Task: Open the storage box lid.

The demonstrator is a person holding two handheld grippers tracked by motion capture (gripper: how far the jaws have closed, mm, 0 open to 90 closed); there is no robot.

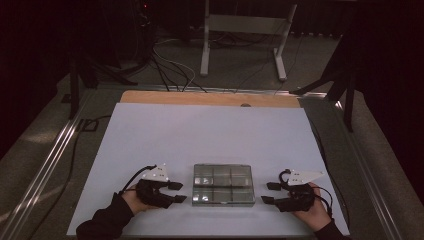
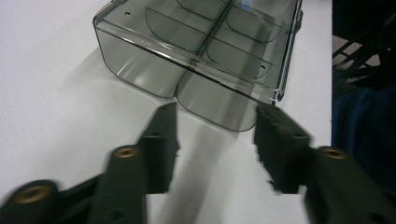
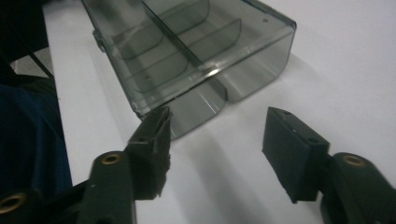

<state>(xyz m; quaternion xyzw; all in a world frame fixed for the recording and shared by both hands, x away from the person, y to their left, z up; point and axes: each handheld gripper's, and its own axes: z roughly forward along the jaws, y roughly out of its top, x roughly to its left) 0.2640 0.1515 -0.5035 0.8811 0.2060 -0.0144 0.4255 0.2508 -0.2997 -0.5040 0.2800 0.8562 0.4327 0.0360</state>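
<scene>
while both of the person's hands rest near the front edge of the white table top [image 1: 165, 130], one clear smoky plastic organiser box [image 1: 223, 184] lies flat between them, close to that front edge. it is the one thing on the sheet besides the tools. from the high view i count six compartments in it, two rows of three, and nothing i can make out inside them.

two grippers are in play. the left gripper [image 1: 176, 192] sits just left of the box, jaws pointing at its short left side, apart and holding nothing; in the left gripper view its two black jaws stand short of the box's end wall with bare table between them. the right gripper [image 1: 271, 193] mirrors it on the other side, jaws parted and empty, tips just off the box's right end; in the right gripper view one jaw tip comes very near a corner of the box, though i can't tell if it touches.

beyond the table stands one grey metal frame [image 1: 245, 30] on the floor, with cables [image 1: 170, 67] trailing near it.
</scene>
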